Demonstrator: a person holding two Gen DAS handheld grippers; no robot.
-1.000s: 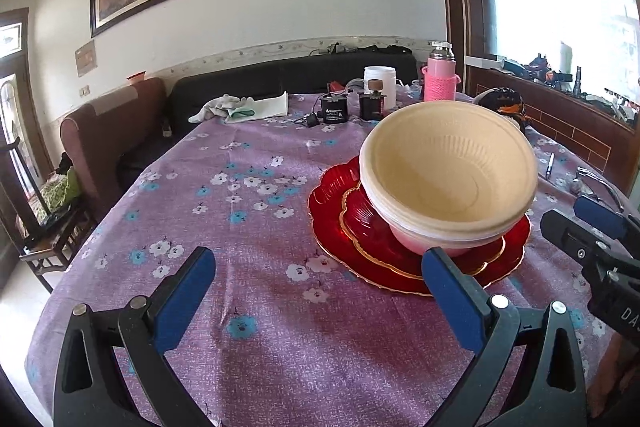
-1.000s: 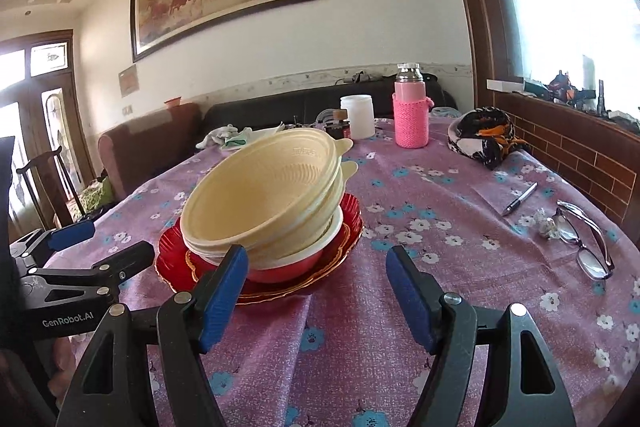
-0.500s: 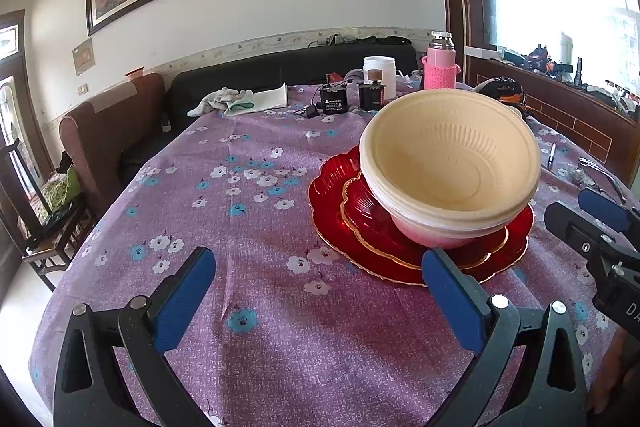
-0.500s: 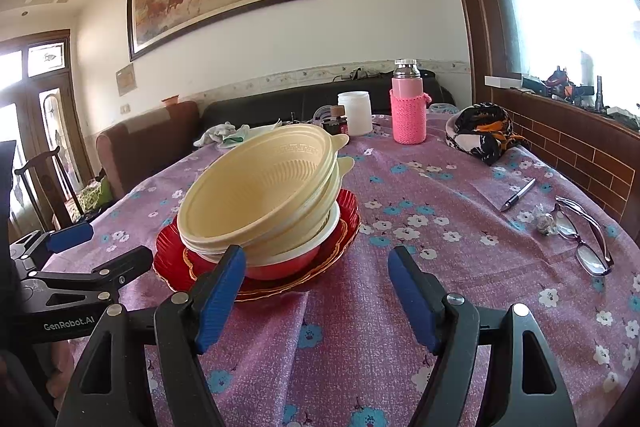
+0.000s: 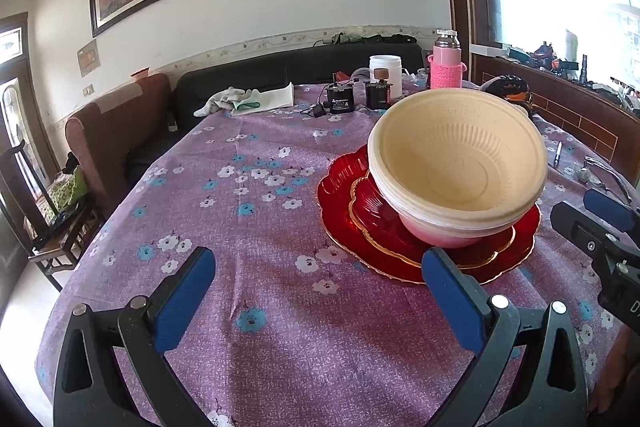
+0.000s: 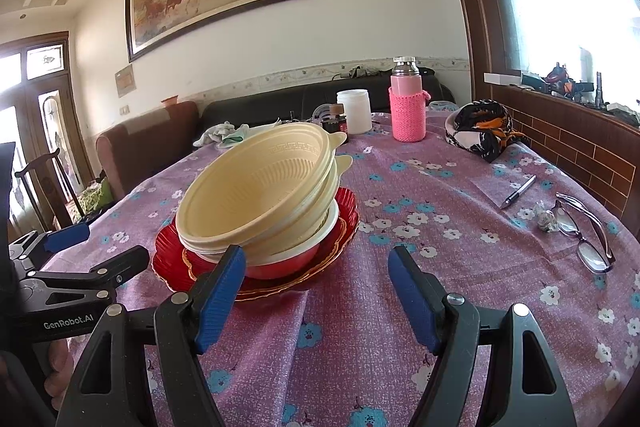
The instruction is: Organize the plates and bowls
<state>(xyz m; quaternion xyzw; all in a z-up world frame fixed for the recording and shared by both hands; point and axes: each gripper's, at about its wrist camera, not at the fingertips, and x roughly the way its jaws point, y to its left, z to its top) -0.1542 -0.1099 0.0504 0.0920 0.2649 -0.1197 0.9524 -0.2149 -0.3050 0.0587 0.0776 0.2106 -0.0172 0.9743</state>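
Both hand-held grippers, left and right, gape near the stacked bowls.

cream bowls tilted, nested in pink-red bowl; 2 red plates beneath, seemingly

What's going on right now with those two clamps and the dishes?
Left gripper and right gripper open, empty. Cream plastic bowls stacked, tilted, on red scalloped plates. Nothing between.

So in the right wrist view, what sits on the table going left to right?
Left gripper → stack of cream bowls on red plates → pink flask → dark patterned bundle → pen → glasses.
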